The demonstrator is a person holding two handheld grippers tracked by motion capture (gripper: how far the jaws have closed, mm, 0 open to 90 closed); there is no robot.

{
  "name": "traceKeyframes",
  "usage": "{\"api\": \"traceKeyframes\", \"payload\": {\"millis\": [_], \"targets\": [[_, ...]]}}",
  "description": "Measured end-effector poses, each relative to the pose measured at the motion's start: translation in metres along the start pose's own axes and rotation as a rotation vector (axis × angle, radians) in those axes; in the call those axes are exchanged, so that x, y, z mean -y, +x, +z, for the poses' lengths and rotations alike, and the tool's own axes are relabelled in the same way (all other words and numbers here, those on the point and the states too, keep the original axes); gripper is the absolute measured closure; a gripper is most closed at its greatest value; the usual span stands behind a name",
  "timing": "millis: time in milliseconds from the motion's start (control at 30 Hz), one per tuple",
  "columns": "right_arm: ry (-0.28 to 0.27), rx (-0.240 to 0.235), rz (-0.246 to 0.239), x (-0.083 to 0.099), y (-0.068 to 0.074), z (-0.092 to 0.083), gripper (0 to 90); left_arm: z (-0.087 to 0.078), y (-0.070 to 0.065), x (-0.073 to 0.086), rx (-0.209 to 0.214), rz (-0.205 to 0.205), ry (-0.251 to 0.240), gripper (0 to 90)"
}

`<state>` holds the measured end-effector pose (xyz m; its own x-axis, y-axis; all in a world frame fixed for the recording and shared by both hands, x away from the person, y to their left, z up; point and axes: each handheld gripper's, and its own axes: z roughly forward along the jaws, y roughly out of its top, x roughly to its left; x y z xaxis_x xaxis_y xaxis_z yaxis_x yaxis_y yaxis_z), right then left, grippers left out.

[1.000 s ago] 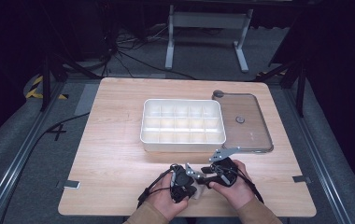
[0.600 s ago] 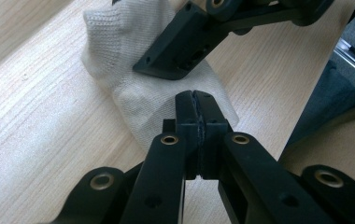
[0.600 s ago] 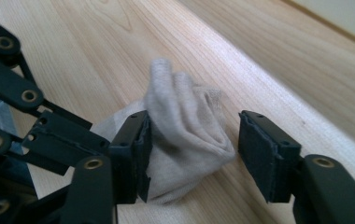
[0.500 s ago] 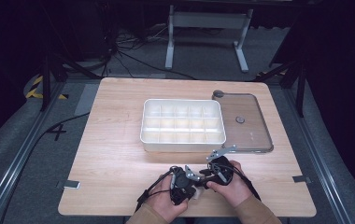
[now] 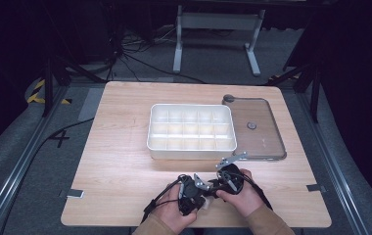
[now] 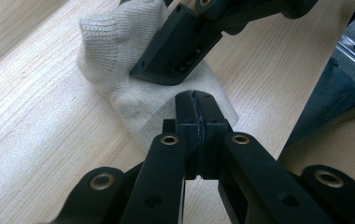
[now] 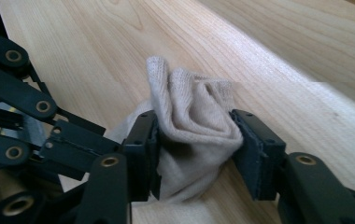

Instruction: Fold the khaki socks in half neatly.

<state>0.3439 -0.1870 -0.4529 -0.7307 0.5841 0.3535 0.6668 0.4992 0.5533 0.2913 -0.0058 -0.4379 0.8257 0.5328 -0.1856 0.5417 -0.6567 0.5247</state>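
Cream knitted sock [image 7: 192, 140] bunched between right tongs [image 7: 199, 154], which have just closed on it; left tongs [image 6: 197, 119] pinch its edge shut, likely for folding on wooden table [image 5: 125, 171].

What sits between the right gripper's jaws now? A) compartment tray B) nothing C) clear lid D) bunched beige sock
D: in the right gripper view the bunched beige sock fills the gap of the right gripper, both pads pressing on its sides above the wooden table.

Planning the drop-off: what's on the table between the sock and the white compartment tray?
Nothing: in the high view, only bare wooden table lies between the sock and the white compartment tray.
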Motion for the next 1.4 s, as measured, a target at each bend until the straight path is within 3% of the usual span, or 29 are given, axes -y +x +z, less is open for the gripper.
{"api": "traceKeyframes", "payload": {"millis": [33,700,900,1000,1300,1400], "targets": [[0.005,-0.014,0.018,0.000,0.000,0.000,54.7,0.000,0.000,0.000,0.000,0.000,0.000,89.5],[0.008,-0.078,0.061,0.002,-0.003,0.003,65.8,0.000,0.001,0.000,0.012,-0.007,0.002,89.5],[0.011,-0.053,0.039,0.000,0.002,0.001,72.0,0.000,0.001,0.000,0.013,-0.011,0.005,89.4],[0.013,-0.043,0.031,0.000,0.004,0.000,73.5,-0.001,0.001,0.001,0.012,0.007,0.000,89.1],[0.004,-0.035,-0.006,-0.002,0.009,-0.006,74.5,-0.009,0.003,0.000,0.065,0.002,-0.003,81.4],[0.004,-0.034,-0.013,-0.003,0.011,-0.010,74.5,-0.014,0.005,0.000,0.066,0.002,0.000,80.6]]}}
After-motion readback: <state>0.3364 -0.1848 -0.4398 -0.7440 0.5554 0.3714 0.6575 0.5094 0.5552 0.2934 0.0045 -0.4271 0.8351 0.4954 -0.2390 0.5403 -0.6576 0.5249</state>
